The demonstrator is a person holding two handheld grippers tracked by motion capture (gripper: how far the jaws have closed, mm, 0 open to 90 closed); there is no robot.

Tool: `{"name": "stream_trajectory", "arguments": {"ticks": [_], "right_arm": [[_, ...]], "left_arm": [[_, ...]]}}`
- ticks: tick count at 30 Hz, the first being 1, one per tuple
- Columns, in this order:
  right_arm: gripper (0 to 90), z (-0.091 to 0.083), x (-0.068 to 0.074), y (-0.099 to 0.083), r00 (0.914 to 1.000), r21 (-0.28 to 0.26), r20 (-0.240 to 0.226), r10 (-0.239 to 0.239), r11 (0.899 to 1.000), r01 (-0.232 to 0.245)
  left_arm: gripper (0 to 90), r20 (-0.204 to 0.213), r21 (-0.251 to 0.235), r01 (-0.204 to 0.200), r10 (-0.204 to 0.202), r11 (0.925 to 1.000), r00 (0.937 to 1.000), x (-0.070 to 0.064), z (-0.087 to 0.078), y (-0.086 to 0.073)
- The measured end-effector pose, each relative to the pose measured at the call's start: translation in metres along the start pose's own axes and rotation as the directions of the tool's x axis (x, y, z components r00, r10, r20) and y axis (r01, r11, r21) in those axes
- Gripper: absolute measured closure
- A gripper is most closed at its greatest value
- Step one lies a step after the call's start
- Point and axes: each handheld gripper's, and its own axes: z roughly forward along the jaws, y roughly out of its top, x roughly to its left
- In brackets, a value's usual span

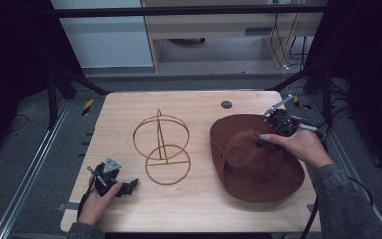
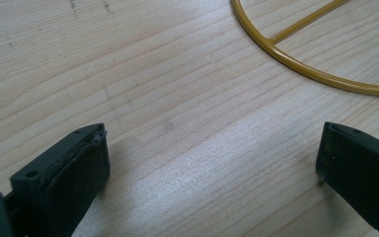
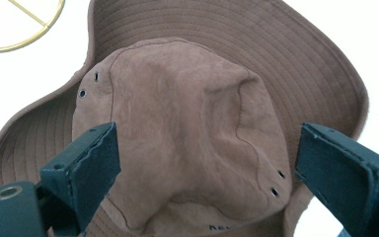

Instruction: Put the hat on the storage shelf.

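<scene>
Right gripper (image 3: 205, 163) spread wide above the crown of the brown hat (image 1: 256, 157) lying at the table's (image 1: 194, 209) right, probably to pinch it, left gripper (image 1: 122, 188) resting gaping and empty beside the wire stand (image 1: 161, 147).

Brown hat (image 1: 258, 159) beside gold wire stand (image 1: 161, 147) on wooden table (image 1: 189, 209).

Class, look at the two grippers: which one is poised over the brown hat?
The right gripper: its open jaws straddle the crown of the brown hat. The left gripper sits open over bare wooden table, near the gold wire stand.
</scene>
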Motion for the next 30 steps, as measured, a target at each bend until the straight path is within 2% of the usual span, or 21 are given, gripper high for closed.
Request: {"name": "stream_trajectory", "arguments": {"ticks": [4,7,13,23,29,30], "right_arm": [[12.1,0.007,0.003,0.003,1.0000,0.008,-0.009,0.003,1.000,-0.003],[12.3,0.020,0.004,0.005,0.9995,0.025,-0.031,0.011,1.000,-0.010],[11.6,0.034,0.006,0.001,0.9983,0.022,-0.057,0.015,1.000,-0.014],[15.8,0.047,0.010,-0.005,0.9979,0.031,-0.064,0.004,1.000,-0.002],[23.7,0.049,0.008,-0.006,0.9984,0.037,-0.057,0.006,0.999,-0.004],[29.8,0.050,0.007,-0.007,0.9984,0.040,-0.057,0.003,0.999,-0.001]], "left_arm": [[0.0,0.000,0.000,0.001,-0.001,1.0000,1.0000,0.000,0.000,0.000],[0.0,0.000,0.000,0.000,0.000,1.0000,1.0000,0.000,0.000,0.000],[0.0,0.000,0.000,0.000,0.000,1.0000,1.0000,0.000,0.000,0.000],[0.0,0.000,0.000,0.001,-0.001,1.0000,1.0000,0.000,0.000,0.000],[0.0,0.000,0.000,0.001,-0.001,1.0000,1.0000,0.000,0.000,0.000],[0.0,0.000,0.000,0.001,-0.001,1.0000,1.0000,0.000,0.000,0.000]]}}
